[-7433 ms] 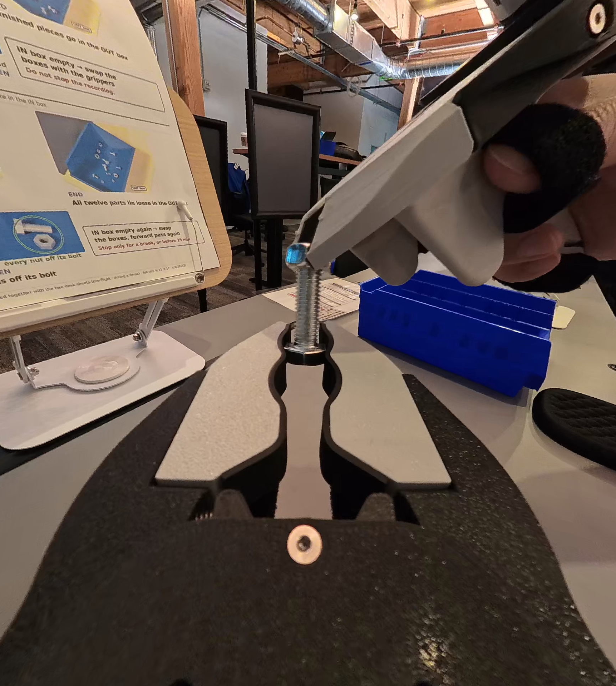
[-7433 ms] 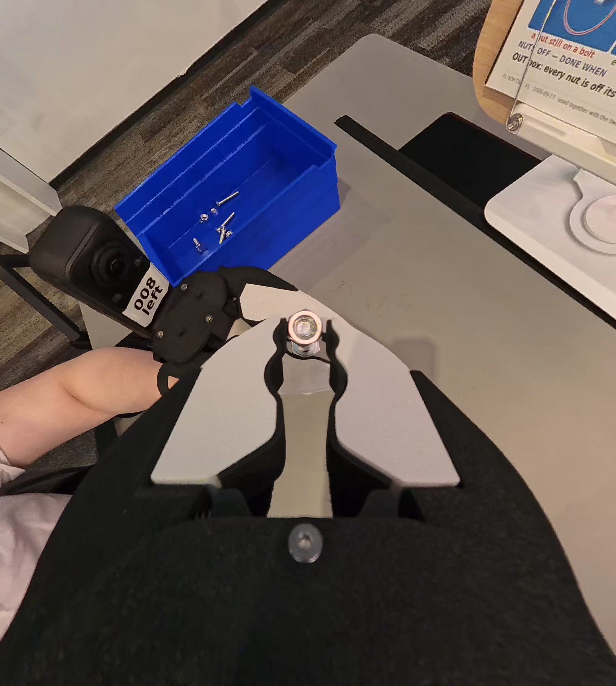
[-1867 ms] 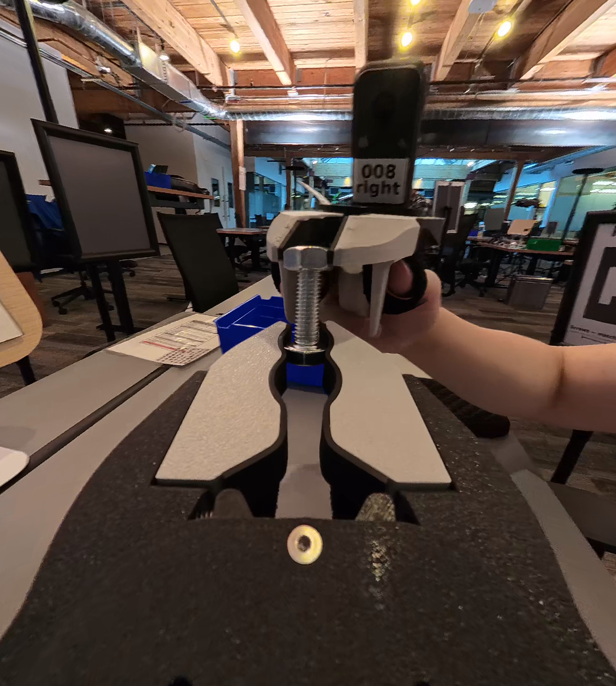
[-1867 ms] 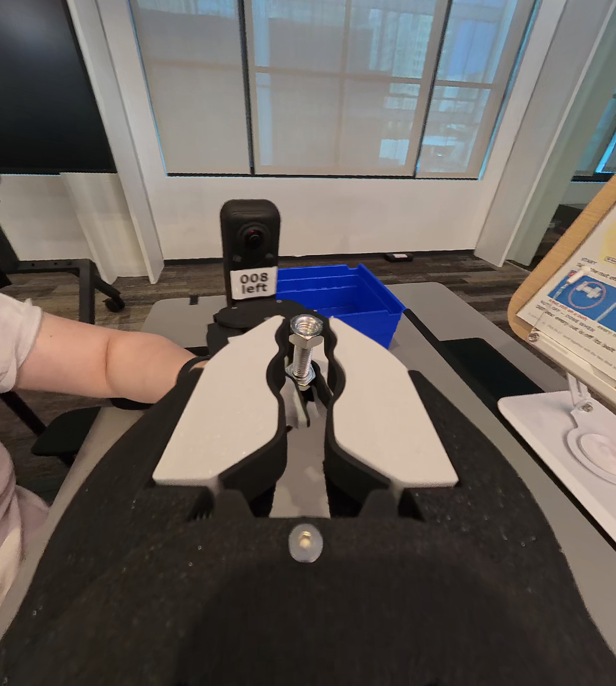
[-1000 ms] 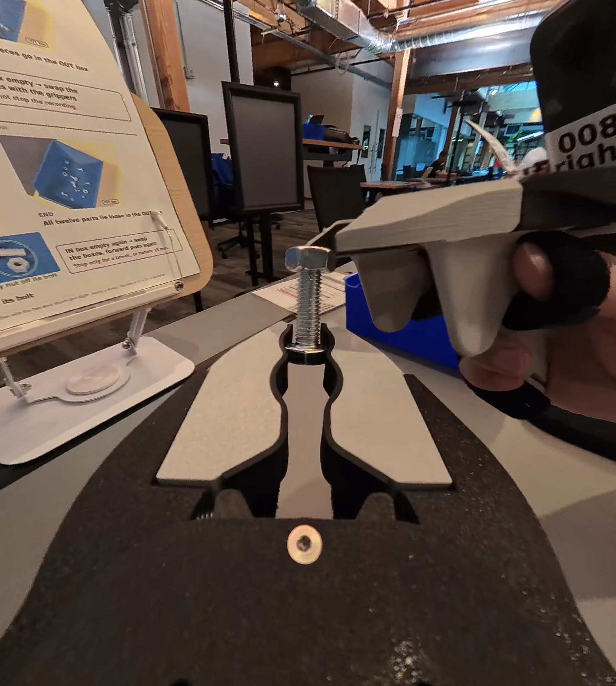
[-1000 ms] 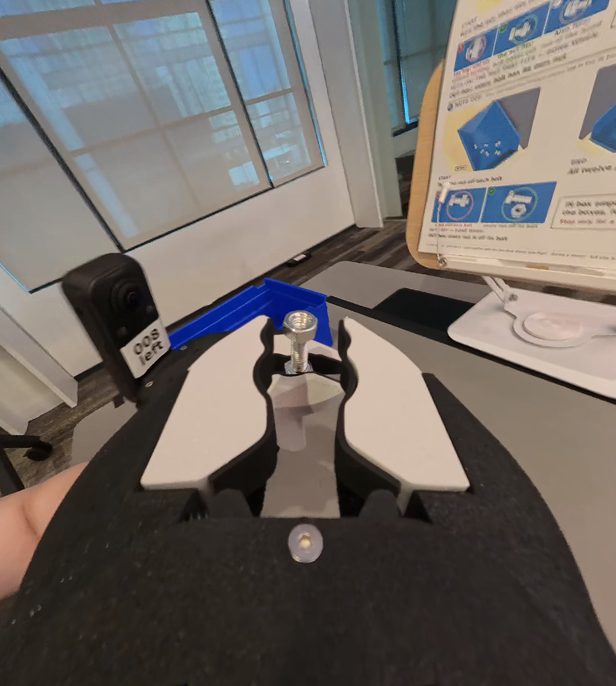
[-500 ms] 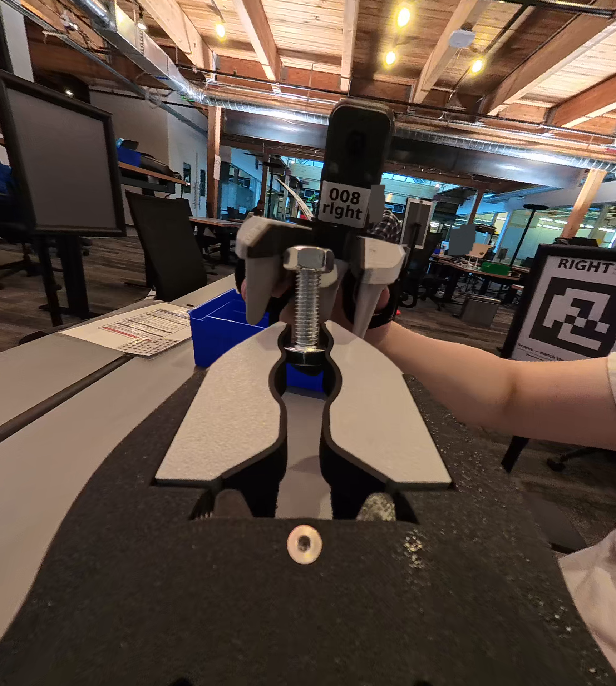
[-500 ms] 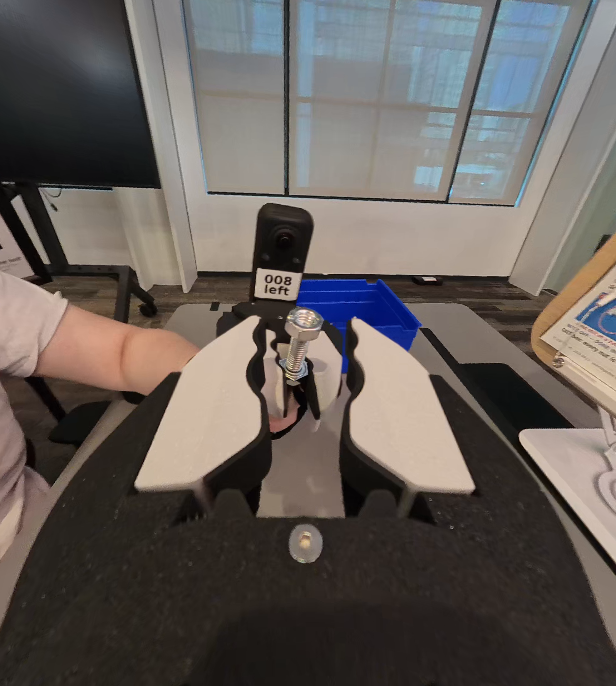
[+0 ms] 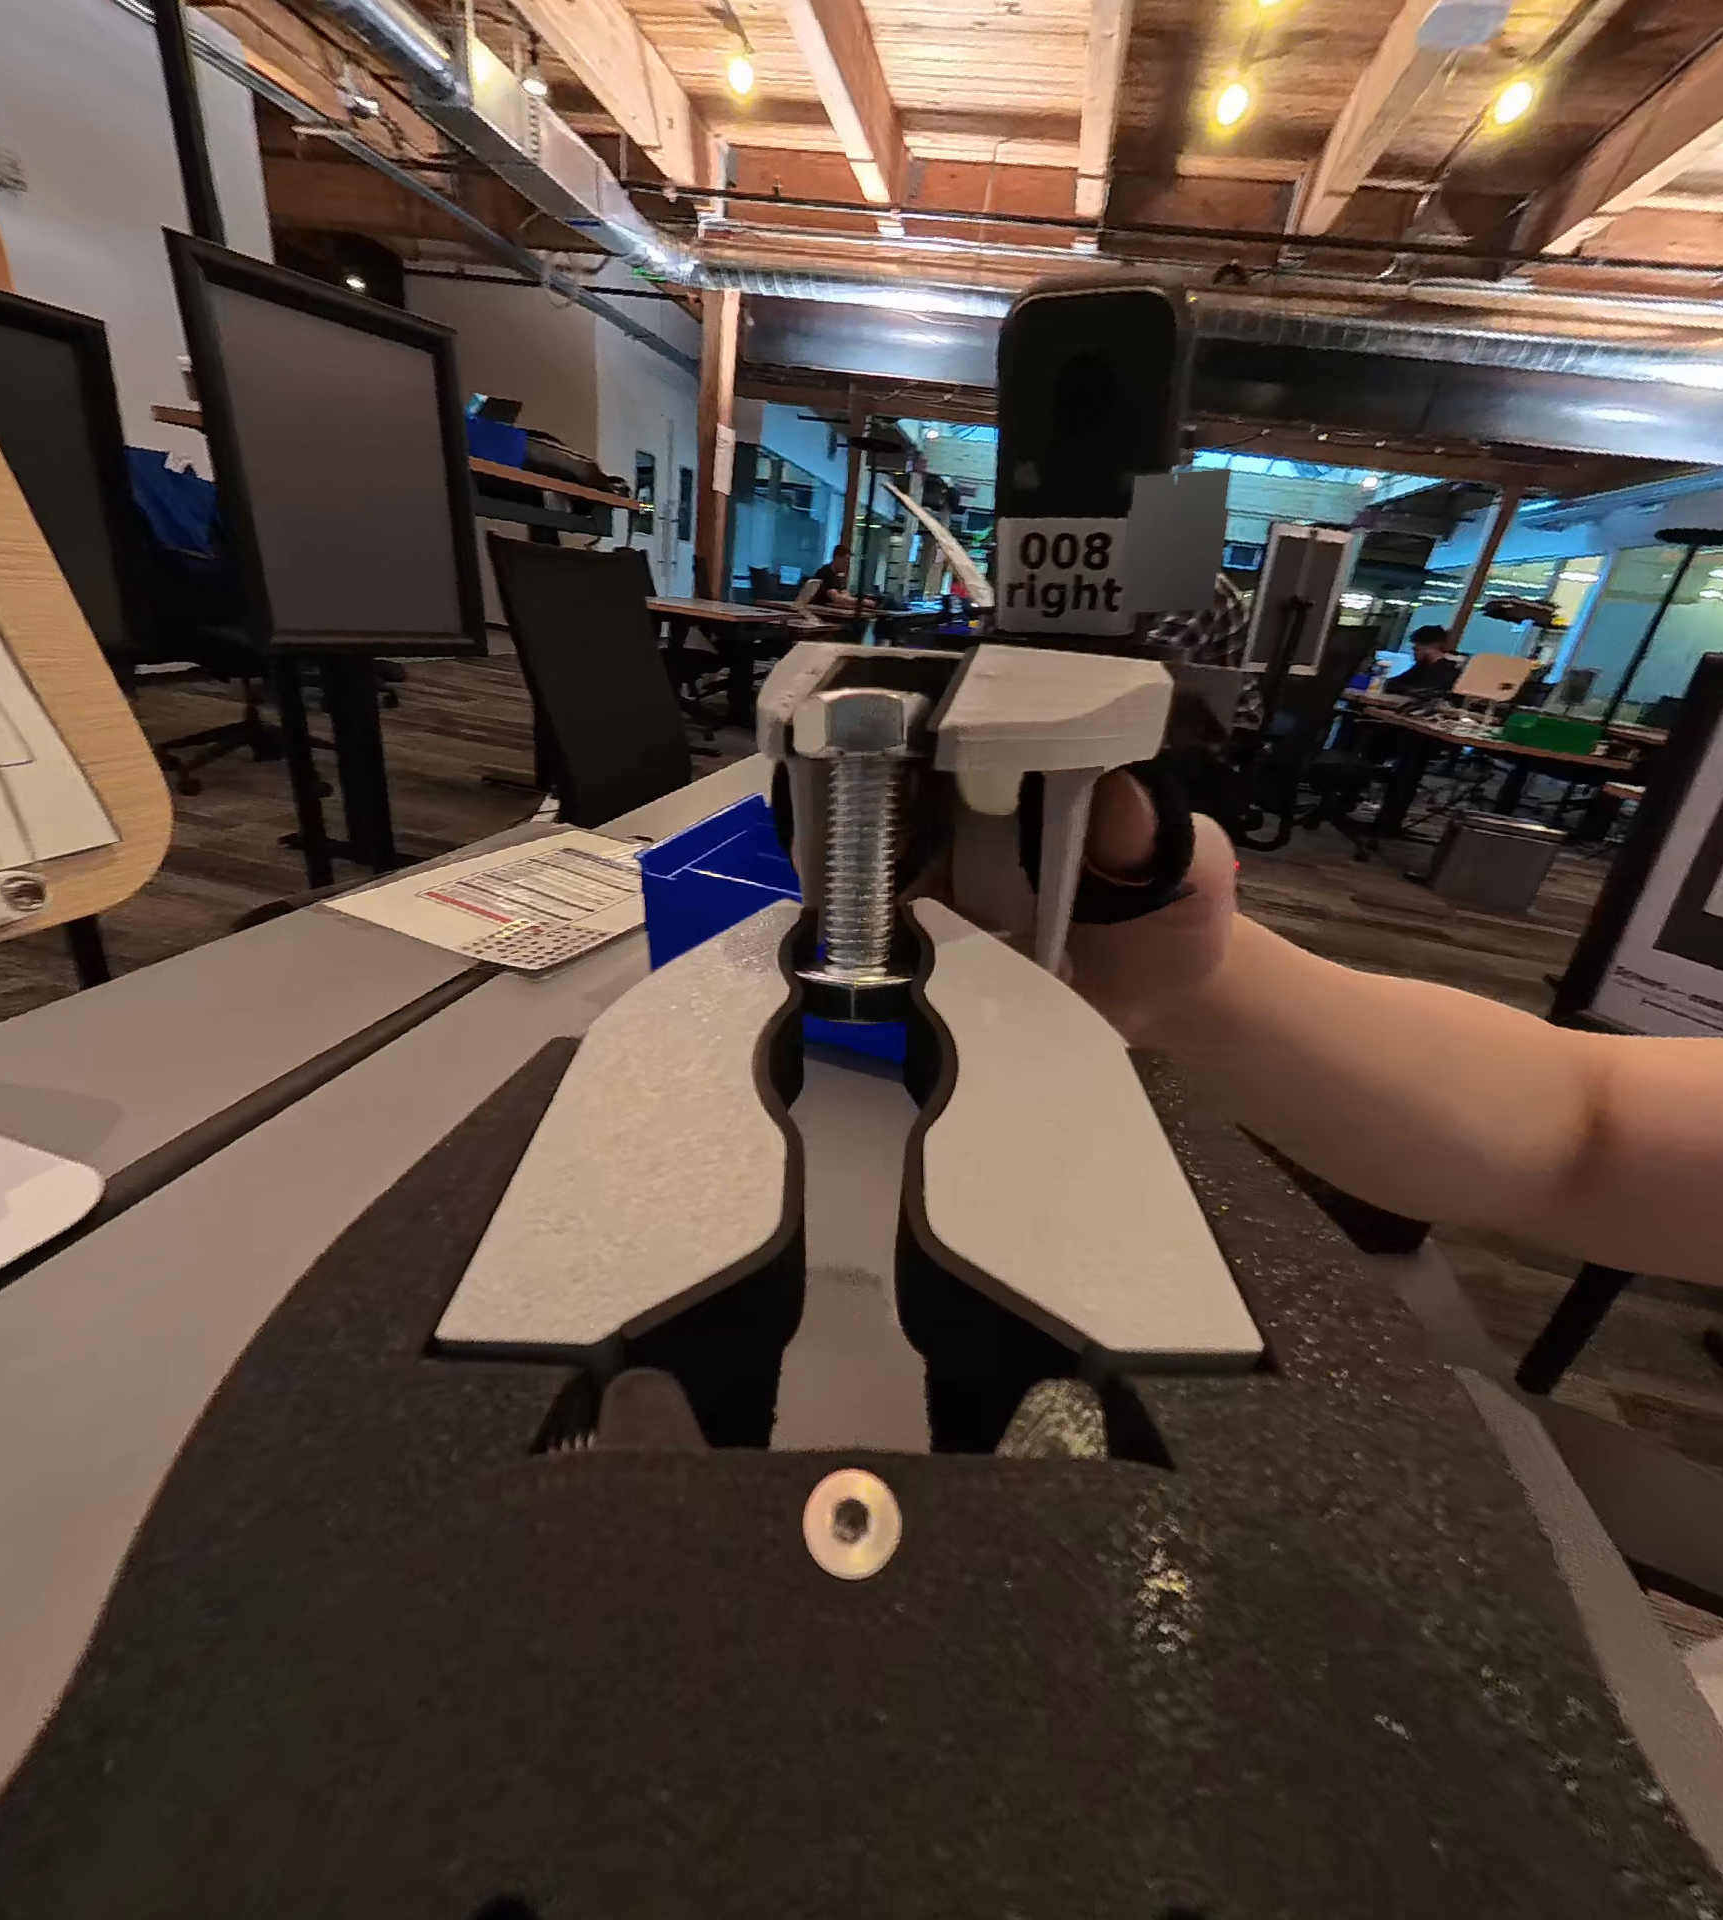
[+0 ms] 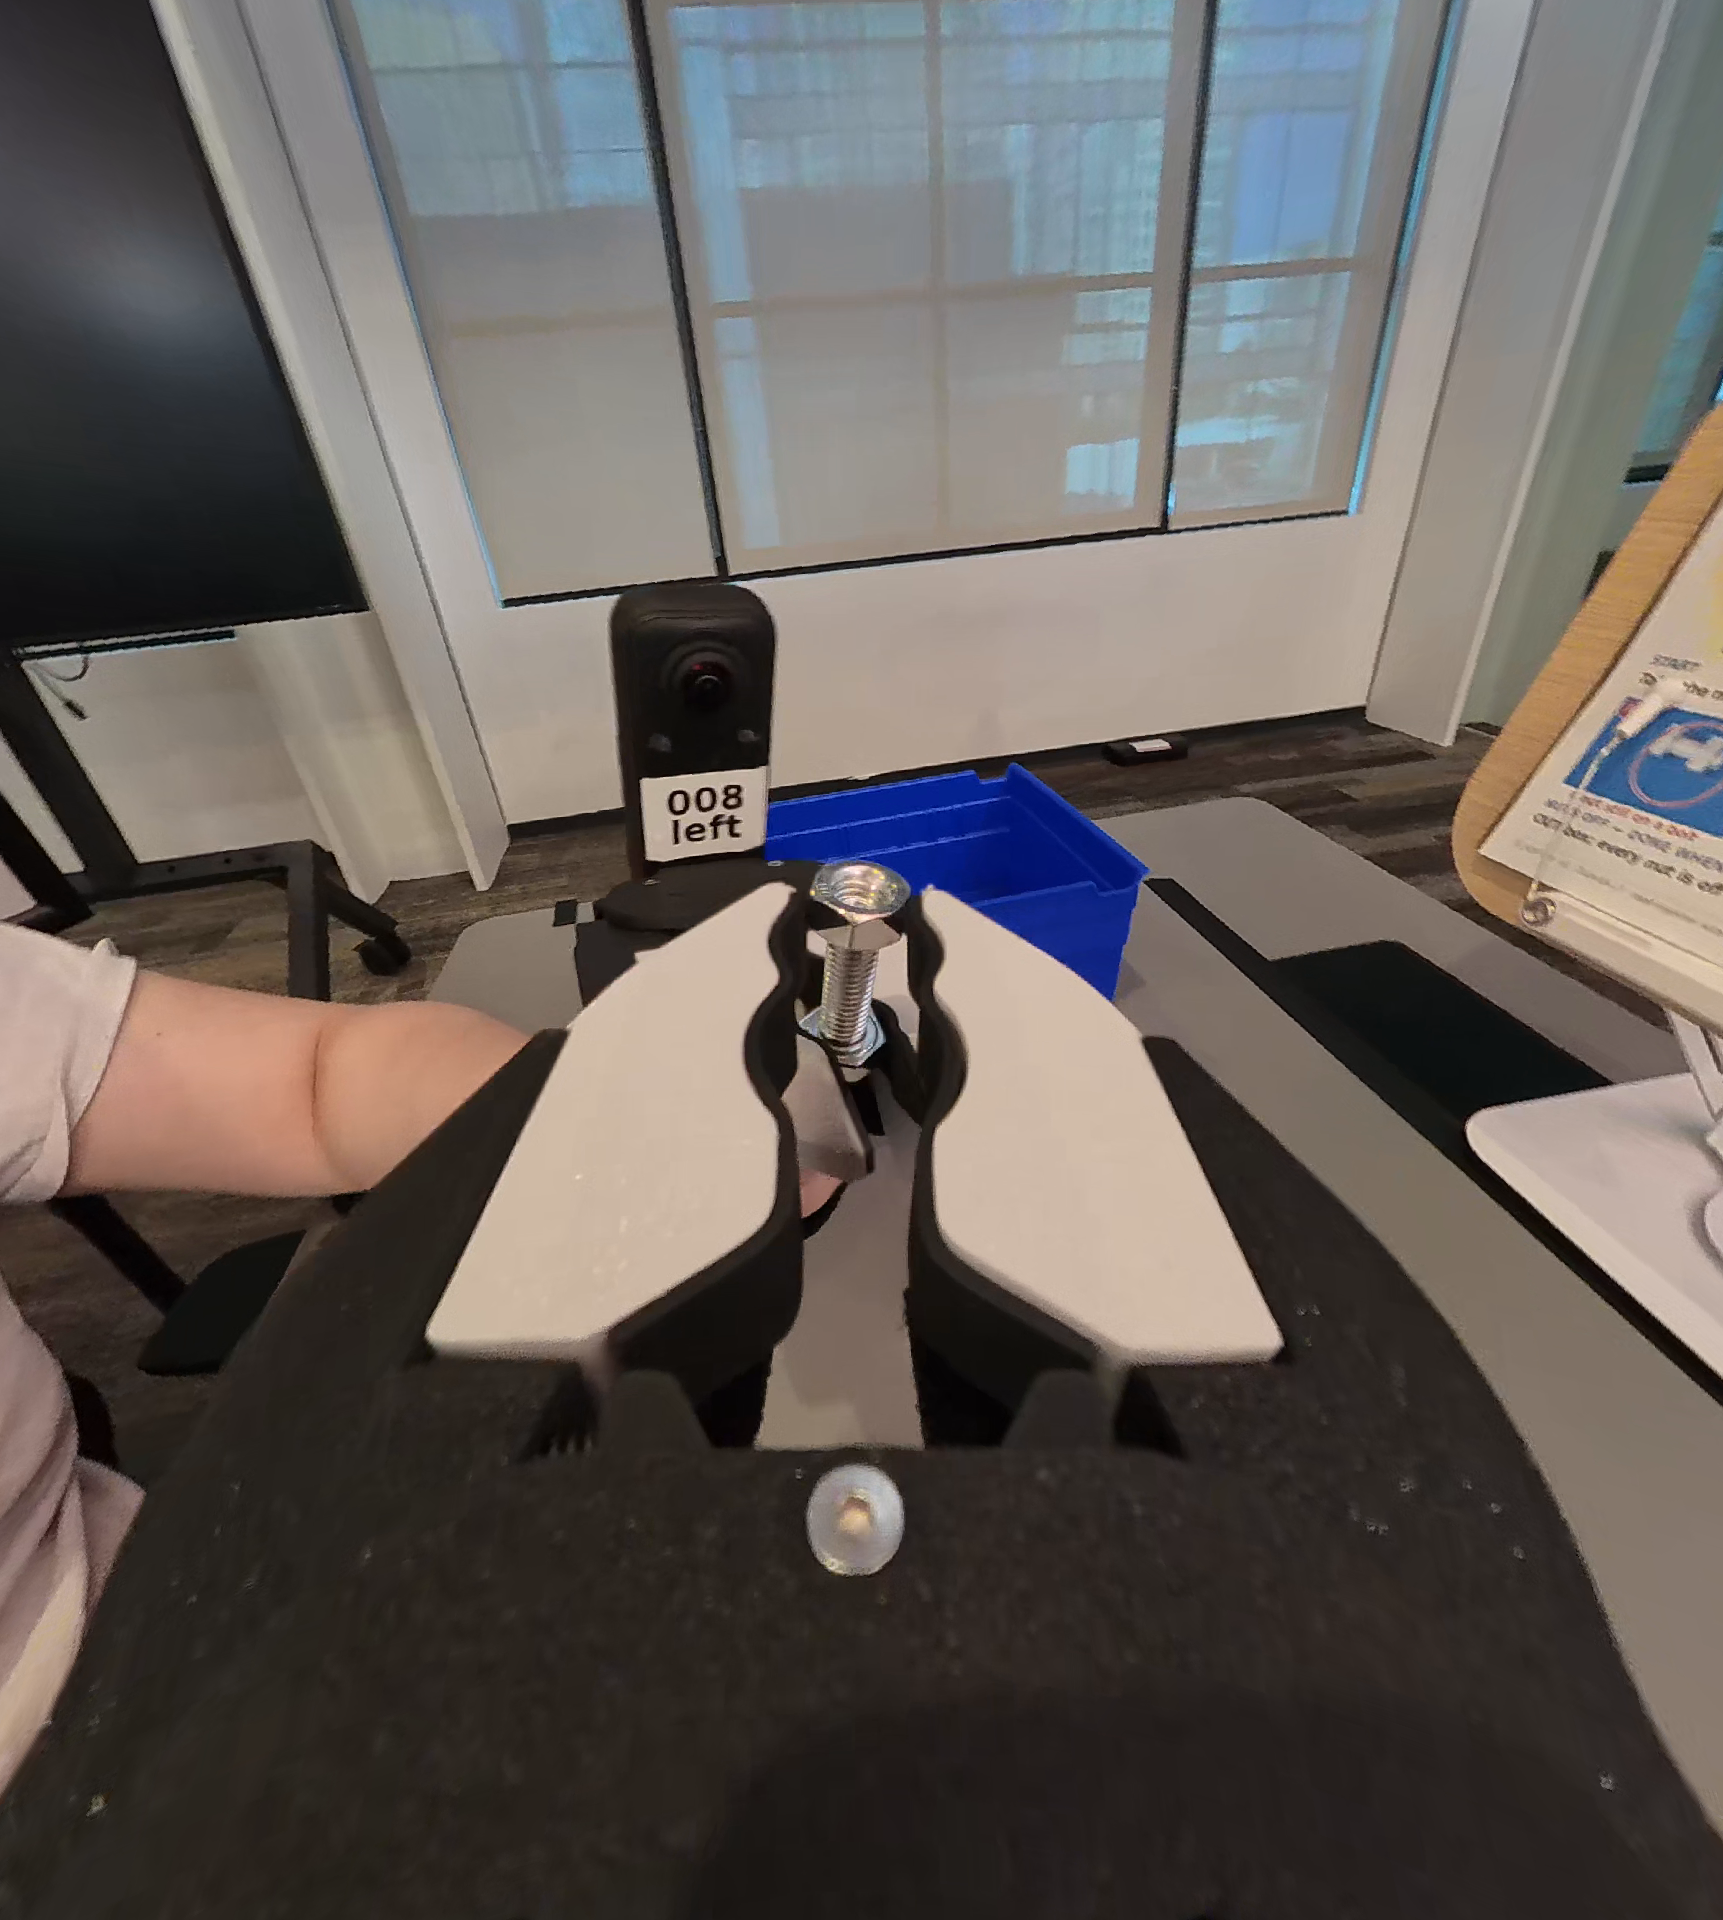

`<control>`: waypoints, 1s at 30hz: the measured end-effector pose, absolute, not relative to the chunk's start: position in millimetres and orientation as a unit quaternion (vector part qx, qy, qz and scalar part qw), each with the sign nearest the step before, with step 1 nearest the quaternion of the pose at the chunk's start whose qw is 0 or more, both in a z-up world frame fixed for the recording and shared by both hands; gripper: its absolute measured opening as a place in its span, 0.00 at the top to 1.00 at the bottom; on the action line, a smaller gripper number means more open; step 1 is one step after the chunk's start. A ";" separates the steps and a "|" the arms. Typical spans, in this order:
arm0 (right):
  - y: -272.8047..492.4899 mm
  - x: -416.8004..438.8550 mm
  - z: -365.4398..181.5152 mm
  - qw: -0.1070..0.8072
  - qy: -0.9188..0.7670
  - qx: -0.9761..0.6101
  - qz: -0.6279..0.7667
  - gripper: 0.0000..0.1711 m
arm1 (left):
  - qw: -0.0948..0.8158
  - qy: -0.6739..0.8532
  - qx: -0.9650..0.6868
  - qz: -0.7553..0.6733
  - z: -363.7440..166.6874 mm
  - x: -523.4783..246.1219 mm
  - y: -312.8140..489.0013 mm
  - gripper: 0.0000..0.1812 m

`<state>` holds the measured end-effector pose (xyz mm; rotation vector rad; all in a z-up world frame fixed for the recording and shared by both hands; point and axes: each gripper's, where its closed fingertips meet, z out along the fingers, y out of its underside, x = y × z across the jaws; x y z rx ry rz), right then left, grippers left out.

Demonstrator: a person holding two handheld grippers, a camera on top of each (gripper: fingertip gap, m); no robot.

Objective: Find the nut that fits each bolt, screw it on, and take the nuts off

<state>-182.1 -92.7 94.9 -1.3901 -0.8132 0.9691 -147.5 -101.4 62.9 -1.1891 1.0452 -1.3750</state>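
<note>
Facing each other, right gripper (image 10: 857, 920) pinches bolt (image 10: 849, 982) head, left gripper (image 9: 855, 1003) its nut (image 9: 854, 1000).

Left claw (image 9: 855, 997) grips the nut (image 9: 853, 992); right claw (image 9: 862, 717) pinches the bolt (image 9: 857, 831) head.

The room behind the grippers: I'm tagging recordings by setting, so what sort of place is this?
Probably an open-plan office or lab workspace: desks with office chairs, exposed timber ceiling beams and a big wall screen.
</note>
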 end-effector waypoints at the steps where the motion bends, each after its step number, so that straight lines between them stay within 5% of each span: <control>1: -90.2 -182.5 94.2 0.592 -0.336 -0.606 0.413 0.90 | 0.505 0.428 -0.498 -0.559 62.1 -148.0 -98.1 0.93; 13: -66.2 -187.0 85.7 0.621 -0.189 -0.675 0.351 0.90 | 0.559 0.393 -0.559 -0.469 51.8 -156.6 -67.7 0.92; 24: -90.1 -181.5 102.7 0.635 -0.317 -0.579 0.401 0.68 | 0.502 0.407 -0.490 -0.585 68.3 -154.1 -94.1 0.93; 30: -98.5 -194.2 97.9 0.610 -0.359 -0.564 0.424 0.67 | 0.482 0.423 -0.470 -0.606 68.6 -150.7 -105.9 0.92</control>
